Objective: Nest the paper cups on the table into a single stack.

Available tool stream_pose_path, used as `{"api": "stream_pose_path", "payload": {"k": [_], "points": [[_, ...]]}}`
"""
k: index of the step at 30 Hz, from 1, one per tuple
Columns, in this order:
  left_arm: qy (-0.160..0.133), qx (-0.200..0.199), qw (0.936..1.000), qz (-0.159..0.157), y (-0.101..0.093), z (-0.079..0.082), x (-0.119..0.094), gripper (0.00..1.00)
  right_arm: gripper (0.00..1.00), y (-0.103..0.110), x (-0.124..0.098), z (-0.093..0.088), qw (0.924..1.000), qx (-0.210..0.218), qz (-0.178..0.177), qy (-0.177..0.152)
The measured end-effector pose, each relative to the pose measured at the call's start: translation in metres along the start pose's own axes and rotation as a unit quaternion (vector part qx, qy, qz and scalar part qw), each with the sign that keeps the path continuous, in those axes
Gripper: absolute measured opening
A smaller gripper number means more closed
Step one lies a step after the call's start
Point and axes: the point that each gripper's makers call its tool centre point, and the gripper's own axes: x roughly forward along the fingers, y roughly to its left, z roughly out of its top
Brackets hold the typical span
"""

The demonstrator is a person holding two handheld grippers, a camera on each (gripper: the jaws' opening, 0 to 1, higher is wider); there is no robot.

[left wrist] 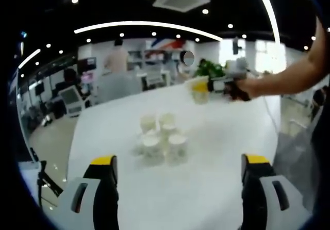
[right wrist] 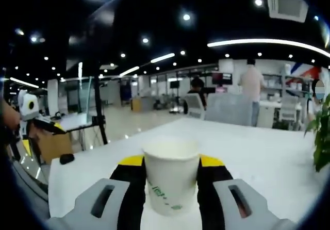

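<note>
Got one white paper cup (right wrist: 171, 176) pinched upright between my right claw's (right wrist: 172, 184) jaws, lifted off the white table (right wrist: 268, 163). My left claw (left wrist: 179, 174) is wide open with nothing in it, hovering near the cluster of white paper cups (left wrist: 161, 138) standing mid-table. My worry: squeeze too hard and the thin wall buckles, or I come in tilted and knock the cluster over.

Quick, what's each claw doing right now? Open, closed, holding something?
Left claw: open, holding nothing, with the cluster of paper cups ahead on the white table.
Right claw: closed on one paper cup.
</note>
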Motion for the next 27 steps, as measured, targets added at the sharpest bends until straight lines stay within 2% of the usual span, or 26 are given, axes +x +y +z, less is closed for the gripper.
{"api": "stream_pose_path", "payload": {"k": [9,12,19,27], "points": [[0.003,0.008,1.0,0.001,-0.003,0.002,-0.003,0.99,0.36,0.013,-0.008,0.003,0.9999,-0.002,0.008,-0.009],[0.001,0.005,1.0,0.004,-0.004,0.003,-0.003,0.99,0.37,0.017,-0.009,-0.001,0.9999,-0.009,0.011,0.002],[-0.001,0.005,1.0,0.007,-0.011,0.006,-0.001,0.99,0.36,0.023,-0.013,0.003,0.9998,-0.004,0.016,-0.008],[-0.01,0.0,0.9998,0.015,-0.013,0.008,-0.008,0.99,0.36,0.039,-0.023,0.007,0.9995,-0.003,0.025,-0.019]]}}
